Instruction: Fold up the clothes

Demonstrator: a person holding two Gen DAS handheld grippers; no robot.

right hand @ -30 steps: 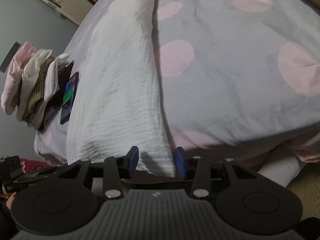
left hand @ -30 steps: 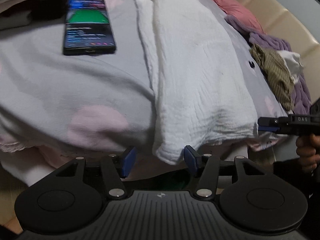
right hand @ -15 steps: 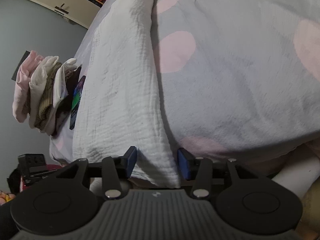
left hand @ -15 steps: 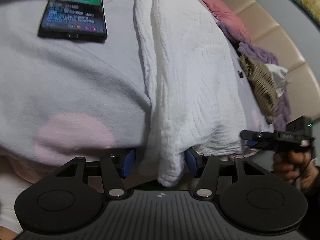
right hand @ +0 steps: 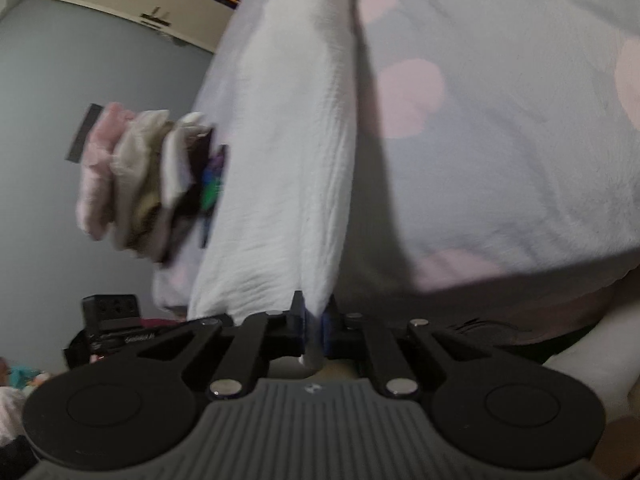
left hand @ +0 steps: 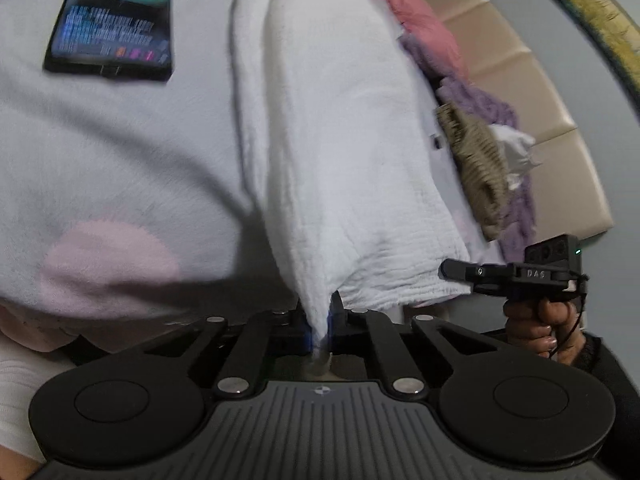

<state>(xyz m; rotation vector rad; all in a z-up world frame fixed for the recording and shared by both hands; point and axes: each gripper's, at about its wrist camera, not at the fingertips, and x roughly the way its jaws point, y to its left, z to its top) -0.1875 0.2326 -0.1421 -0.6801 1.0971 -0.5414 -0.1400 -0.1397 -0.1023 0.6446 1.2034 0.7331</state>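
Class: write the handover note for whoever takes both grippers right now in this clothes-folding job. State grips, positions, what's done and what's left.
Left gripper: jaws shut on the near left corner of the white garment.
Right gripper: jaws shut on its near right corner.
The garment lies lengthwise on the spotted bedcover, already narrowed into a long strip.
A phone lies left of it, folded clothes beyond, an unfolded heap to the right.
Left, probably: lift both corners, fold towards the far end, add to the stack.
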